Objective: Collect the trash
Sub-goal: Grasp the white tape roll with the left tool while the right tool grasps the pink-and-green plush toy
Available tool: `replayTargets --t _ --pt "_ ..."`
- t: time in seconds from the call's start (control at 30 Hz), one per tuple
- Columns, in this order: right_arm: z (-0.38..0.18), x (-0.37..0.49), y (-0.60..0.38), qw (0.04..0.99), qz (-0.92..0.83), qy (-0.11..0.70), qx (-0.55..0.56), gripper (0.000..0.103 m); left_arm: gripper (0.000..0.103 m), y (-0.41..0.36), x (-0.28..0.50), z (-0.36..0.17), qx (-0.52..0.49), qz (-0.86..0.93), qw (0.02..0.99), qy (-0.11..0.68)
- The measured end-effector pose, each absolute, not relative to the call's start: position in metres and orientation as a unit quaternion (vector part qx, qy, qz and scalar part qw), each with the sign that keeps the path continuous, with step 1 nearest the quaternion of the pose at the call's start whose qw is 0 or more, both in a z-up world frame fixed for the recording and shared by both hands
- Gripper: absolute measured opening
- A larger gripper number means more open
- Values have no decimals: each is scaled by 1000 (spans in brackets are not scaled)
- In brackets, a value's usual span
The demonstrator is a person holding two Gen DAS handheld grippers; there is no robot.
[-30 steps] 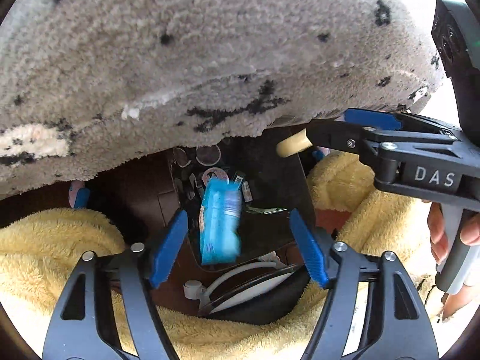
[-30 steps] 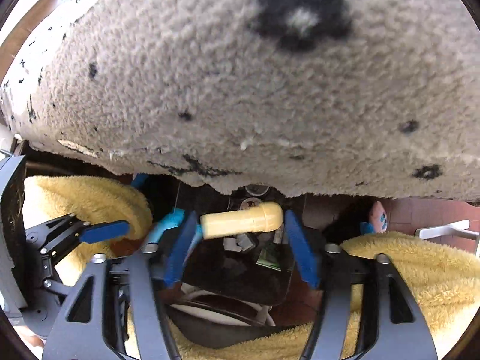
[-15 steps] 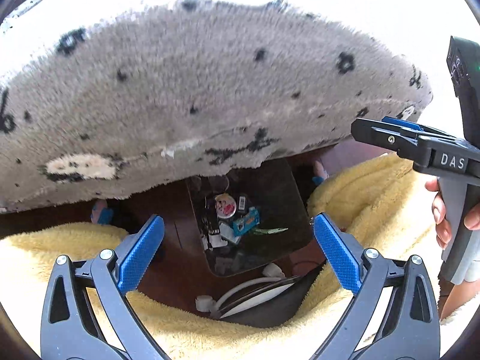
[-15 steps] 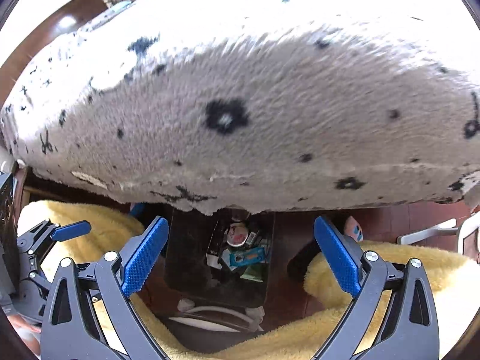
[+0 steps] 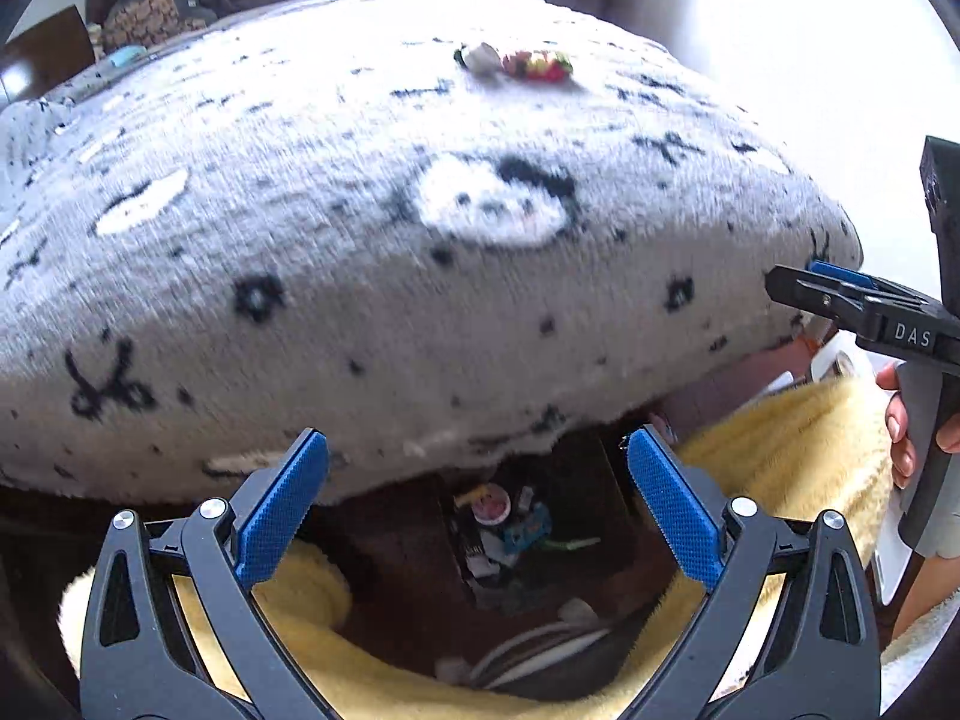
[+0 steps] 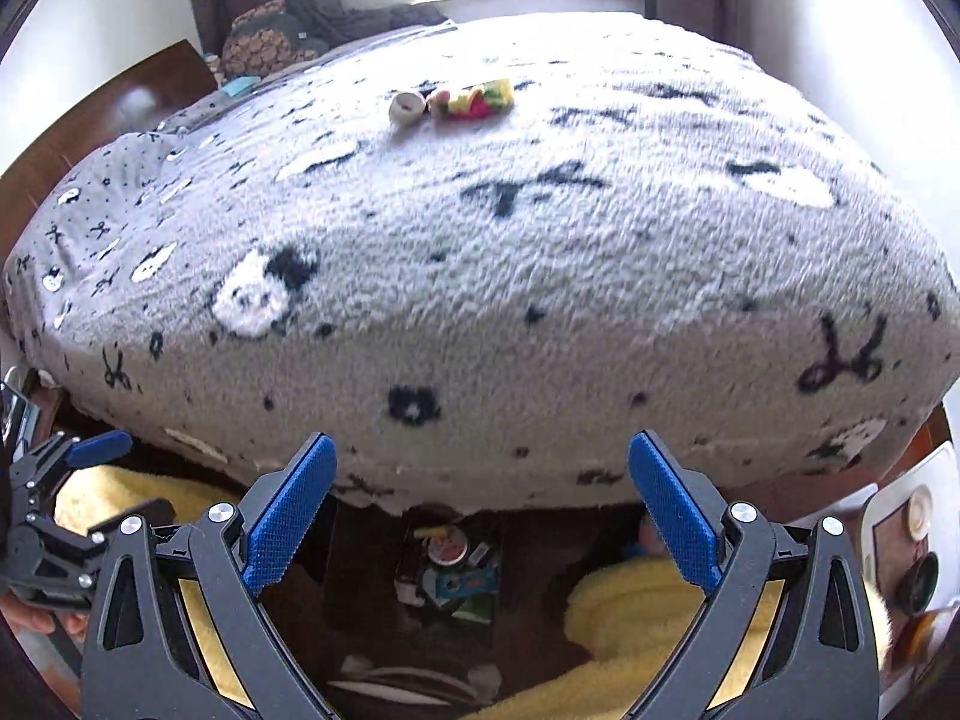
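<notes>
A dark trash bin (image 5: 594,516) stands on the floor under the edge of the bed, with several wrappers and packets (image 5: 498,528) lying in it; that same pile of trash (image 6: 450,564) shows in the right wrist view. My left gripper (image 5: 477,450) hangs above the bin, open and empty. My right gripper (image 6: 483,450) is beside it, also open and empty, and its side (image 5: 840,300) shows in the left wrist view. Far across the bed lie a colourful wrapper (image 5: 537,65) (image 6: 477,99) and a small white cup (image 5: 480,57) (image 6: 408,107).
The bed's grey fleece blanket (image 6: 540,276) with black and white figures fills most of both views. Yellow fluffy fabric (image 5: 780,456) surrounds the bin. A white ringed object (image 5: 528,642) lies in front of the bin. Pillows (image 6: 264,42) and a dark headboard (image 6: 108,120) are far left.
Both grippers opened wide; the blue packet and the yellowish tube fell into the bin. Both grippers then rose and tilted up, bringing the bed's top into view.
</notes>
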State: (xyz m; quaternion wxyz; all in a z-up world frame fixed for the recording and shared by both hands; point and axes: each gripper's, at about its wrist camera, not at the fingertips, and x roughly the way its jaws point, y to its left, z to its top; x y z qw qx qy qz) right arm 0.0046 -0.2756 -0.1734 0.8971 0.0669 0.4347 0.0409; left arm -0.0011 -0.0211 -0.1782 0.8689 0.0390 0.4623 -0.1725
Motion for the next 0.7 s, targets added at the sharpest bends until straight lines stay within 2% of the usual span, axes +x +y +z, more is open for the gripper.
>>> replayTargets --t 0.4,0.7 --pt "-137 58 -289 916 19 399 43 98 95 -11 69 -150 53 -144 892 424" --pt "-136 141 -284 916 34 398 27 97 95 -17 142 -154 55 -141 890 429"
